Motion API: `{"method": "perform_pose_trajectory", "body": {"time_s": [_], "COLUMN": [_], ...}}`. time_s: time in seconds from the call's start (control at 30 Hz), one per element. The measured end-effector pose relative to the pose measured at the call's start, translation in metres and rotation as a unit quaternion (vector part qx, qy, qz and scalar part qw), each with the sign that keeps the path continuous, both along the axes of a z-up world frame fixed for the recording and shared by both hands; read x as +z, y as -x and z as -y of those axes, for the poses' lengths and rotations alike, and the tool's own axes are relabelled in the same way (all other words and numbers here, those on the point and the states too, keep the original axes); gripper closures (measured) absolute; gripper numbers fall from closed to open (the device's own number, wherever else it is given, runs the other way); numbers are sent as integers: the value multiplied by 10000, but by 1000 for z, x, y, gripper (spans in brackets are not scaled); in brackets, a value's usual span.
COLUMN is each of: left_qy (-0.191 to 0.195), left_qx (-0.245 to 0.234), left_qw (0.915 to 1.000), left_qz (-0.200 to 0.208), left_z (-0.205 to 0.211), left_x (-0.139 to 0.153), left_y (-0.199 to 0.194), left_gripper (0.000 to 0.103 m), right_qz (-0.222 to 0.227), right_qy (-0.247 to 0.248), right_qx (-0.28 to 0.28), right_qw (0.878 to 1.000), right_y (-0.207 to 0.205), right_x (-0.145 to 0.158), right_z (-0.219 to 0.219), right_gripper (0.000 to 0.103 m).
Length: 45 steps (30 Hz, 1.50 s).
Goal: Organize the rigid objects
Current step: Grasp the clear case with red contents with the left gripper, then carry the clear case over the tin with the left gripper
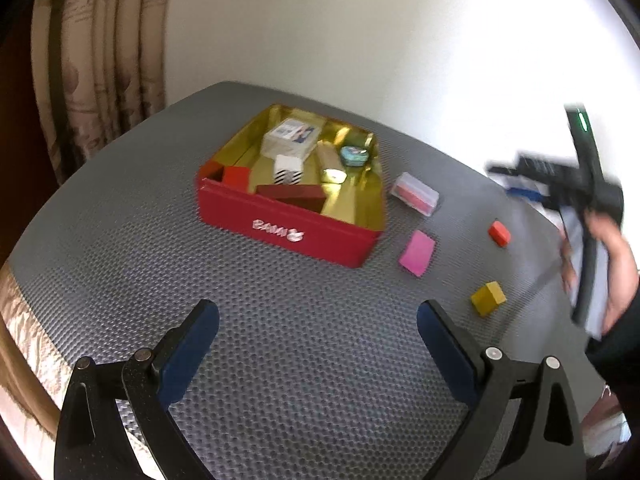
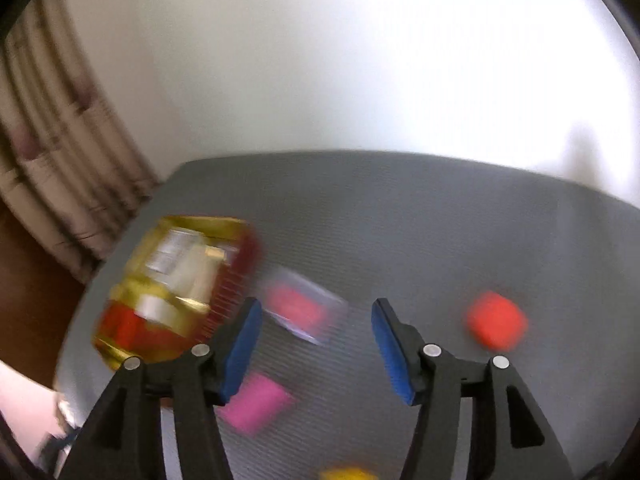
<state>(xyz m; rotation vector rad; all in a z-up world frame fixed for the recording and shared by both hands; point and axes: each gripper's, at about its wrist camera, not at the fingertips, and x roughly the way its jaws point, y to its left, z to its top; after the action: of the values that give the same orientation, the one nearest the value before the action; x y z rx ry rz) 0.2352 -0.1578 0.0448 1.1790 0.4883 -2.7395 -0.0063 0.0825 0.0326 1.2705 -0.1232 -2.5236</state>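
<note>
Reaching: right gripper [image 2: 316,344] wide, empty, toward clear case [image 2: 300,308] at frame centre (blurred).
Advice: straddle squarely.
Left gripper [image 1: 318,332]: wide, idle.

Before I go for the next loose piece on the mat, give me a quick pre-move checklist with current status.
1. Left gripper open and empty: ok.
2. Right gripper open and empty: ok.
3. Red tin box with gold interior has free floor space at its right side: ok.
4. Loose pieces apart from each other on the grey mat: clear plastic case with red contents, pink flat block, small red block, yellow wooden cube: ok.
5. Right wrist view sharp enough to aim: not ok, motion-blurred.
</note>
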Motion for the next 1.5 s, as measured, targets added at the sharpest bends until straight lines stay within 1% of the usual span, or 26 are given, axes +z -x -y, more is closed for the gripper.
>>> {"method": "perform_pose_trajectory", "body": {"time_s": [0.07,0.17,0.27,0.33,0.4,0.47,0.53,0.57,0.6,0.67,0.73,0.8,0.83,0.9,0.97,1.03,1.07,1.1,1.13,1.17,1.2,1.23,1.27,1.33,1.37,1.5], "left_qy": [69,98,24,137,219,150,171,121,138,182,103,71,70,129,11,-19,25,47,127,250,287,327,315,217,246,602], "left_qx": [-131,-315,-493,-590,-596,-519,-128,78,345,725,1093,1503,1624,1940,2307,2370,2392,2402,2438,2458,2429,2376,2219,1987,1931,1519], "left_qw": [9999,9993,9987,9981,9980,9985,9998,9999,9992,9966,9922,9854,9828,9739,9629,9596,9577,9563,9538,9532,9547,9565,9606,9660,9677,9765], "left_qz": [28,180,153,106,51,8,32,79,124,341,585,802,880,1168,1398,1517,1598,1668,1749,1743,1694,1658,1644,1639,1599,1407], "left_z": [-10,-28,-52,-72,-93,-108,-120,-125,-132,-142,-147,-147,-146,-141,-133,-130,-129,-129,-129,-131,-133,-135,-137,-141,-143,-154], "left_x": [-2,-7,-2,2,6,9,8,5,2,-7,-18,-29,-34,-46,-57,-63,-67,-69,-71,-69,-67,-65,-63,-61,-58,-42], "left_y": [5,21,50,69,95,121,148,163,179,208,233,258,267,286,298,307,313,316,318,320,321,321,323,322,321,316], "left_gripper": [5,5,5,2,1,1,1,1,1,1,1,1,1,1,1,2,4,14,16,26,46,52,53,54,54,54], "right_qz": [111,251,345,356,309,284,273,285,290,298,367,403,432,485,499,523,542,559,575,599,616,641,664,710,723,645], "right_qy": [-9,-14,146,333,553,692,919,988,1044,1211,1378,1546,1606,1788,1928,2026,2051,2083,2123,2163,2182,2200,2215,2251,2258,2299], "right_qx": [-339,-876,-1223,-1366,-1502,-1588,-1634,-1649,-1679,-1726,-1820,-1910,-1953,-2031,-2048,-1981,-1938,-1887,-1843,-1796,-1766,-1741,-1737,-1756,-1777,-1879], "right_qw": [9994,9958,9918,9894,9866,9845,9819,9809,9798,9771,9729,9685,9665,9615,9583,9576,9578,9581,9580,9578,9578,9577,9573,9558,9551,9527], "right_y": [-13,-43,-65,-83,-97,-108,-118,-122,-126,-133,-140,-144,-145,-145,-144,-143,-142,-140,-139,-137,-137,-136,-135,-134,-133,-137], "right_x": [-11,-33,-50,-54,-57,-61,-67,-69,-71,-76,-82,-88,-90,-94,-95,-95,-96,-96,-96,-96,-97,-98,-99,-101,-103,-98], "right_z": [-46,-112,-158,-181,-199,-212,-215,-218,-222,-232,-245,-255,-260,-267,-271,-269,-267,-265,-263,-261,-259,-258,-258,-258,-257,-266], "right_gripper": [44,44,44,44,44,44,44,44,44,44,44,44,44,44,43,43,43,43,43,43,43,43,43,43,43,43]}}
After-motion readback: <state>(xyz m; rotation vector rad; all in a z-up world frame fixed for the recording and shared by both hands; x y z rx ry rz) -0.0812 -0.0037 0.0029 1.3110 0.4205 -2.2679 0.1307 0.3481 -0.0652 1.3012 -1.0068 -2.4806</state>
